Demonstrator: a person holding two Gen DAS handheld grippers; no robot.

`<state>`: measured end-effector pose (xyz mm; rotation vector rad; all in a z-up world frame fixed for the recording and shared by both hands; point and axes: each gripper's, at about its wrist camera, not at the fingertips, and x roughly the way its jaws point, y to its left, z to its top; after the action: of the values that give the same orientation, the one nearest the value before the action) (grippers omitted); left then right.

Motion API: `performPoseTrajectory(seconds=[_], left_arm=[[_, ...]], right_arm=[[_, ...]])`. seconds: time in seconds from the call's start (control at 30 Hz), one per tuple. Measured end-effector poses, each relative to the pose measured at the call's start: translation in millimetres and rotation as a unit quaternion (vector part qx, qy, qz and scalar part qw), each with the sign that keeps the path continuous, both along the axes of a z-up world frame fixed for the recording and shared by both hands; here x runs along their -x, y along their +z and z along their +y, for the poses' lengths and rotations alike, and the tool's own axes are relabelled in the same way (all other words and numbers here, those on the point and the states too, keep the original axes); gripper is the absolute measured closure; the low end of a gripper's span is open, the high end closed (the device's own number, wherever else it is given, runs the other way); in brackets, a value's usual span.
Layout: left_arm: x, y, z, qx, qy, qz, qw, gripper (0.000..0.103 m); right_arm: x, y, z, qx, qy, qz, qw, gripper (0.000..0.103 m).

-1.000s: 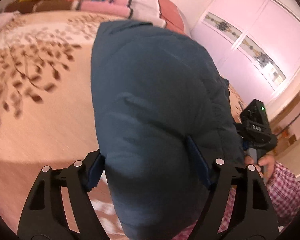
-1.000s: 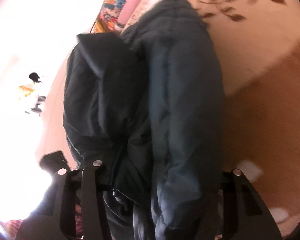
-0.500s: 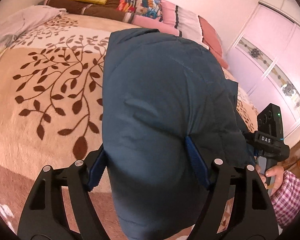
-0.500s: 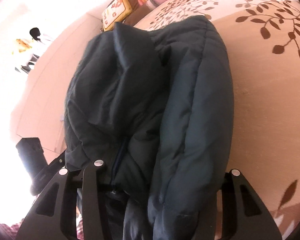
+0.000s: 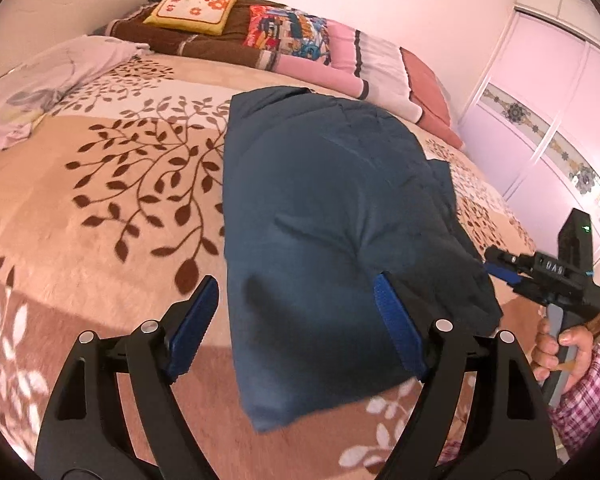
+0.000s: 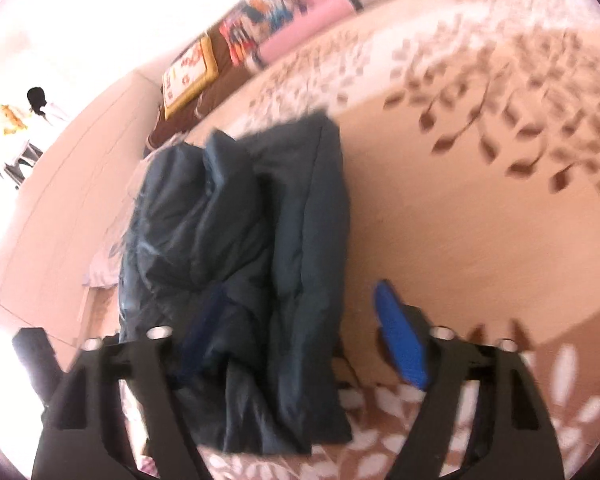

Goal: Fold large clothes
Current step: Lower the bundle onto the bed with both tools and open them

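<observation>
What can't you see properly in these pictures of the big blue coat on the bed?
- The jacket: its sleeves and zip are folded under in the left wrist view.
- Its near edge: the left claw, opening, stands partly in front of it.
- The right wrist view is blurred; the jacket's folds and the bed cover's pattern smear.
- The cushion's words are too small.
- The person: only a hand and sleeve show, cut off by the edge.

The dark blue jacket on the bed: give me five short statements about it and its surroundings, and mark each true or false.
1. The dark blue jacket lies folded on the leaf-patterned blanket. True.
2. The left gripper has its jaws clamped on the jacket. False: they are opening, and one blue pad stands clear of it.
3. A yellow cushion sits at the head of the bed. True.
4. The jacket is red. False: dark blue.
5. The right gripper is empty-framed. False: the jacket lies between its opening jaws.
</observation>
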<state>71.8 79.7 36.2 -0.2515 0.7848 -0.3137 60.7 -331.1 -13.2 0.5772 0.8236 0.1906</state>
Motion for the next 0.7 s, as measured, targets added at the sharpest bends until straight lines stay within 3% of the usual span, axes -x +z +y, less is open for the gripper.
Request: performPoseTrajectory(seconds=[0.07,0.17,0.27,0.4,0.5,0.7], left_arm=[[10,2,1,-0.004,0.007,-0.001,1.0000,0.024],[27,5,1,-0.011,0.014,0.000,0.9998,0.024],[43,7,0,-0.019,0.017,0.005,0.9997,0.024],[63,5,-2,-0.022,0.021,0.016,0.9994,0.024],[73,3,-4,-0.030,0.027,0.032,0.9987,0.024],[88,0,-13,-0.050,0.037,0.054,0.9965,0.023]], right_arm=[[20,13,14,0.045,0.012,-0.013,0.999,0.075],[40,31,37,0.088,0.053,-0.040,0.994,0.094],[54,26,69,0.111,0.097,-0.036,0.988,0.095],[44,-14,86,0.115,0.112,0.041,0.986,0.097],[34,-34,95,0.122,0.112,0.066,0.984,0.099],[36,-23,100,0.128,0.098,0.069,0.985,0.100]])
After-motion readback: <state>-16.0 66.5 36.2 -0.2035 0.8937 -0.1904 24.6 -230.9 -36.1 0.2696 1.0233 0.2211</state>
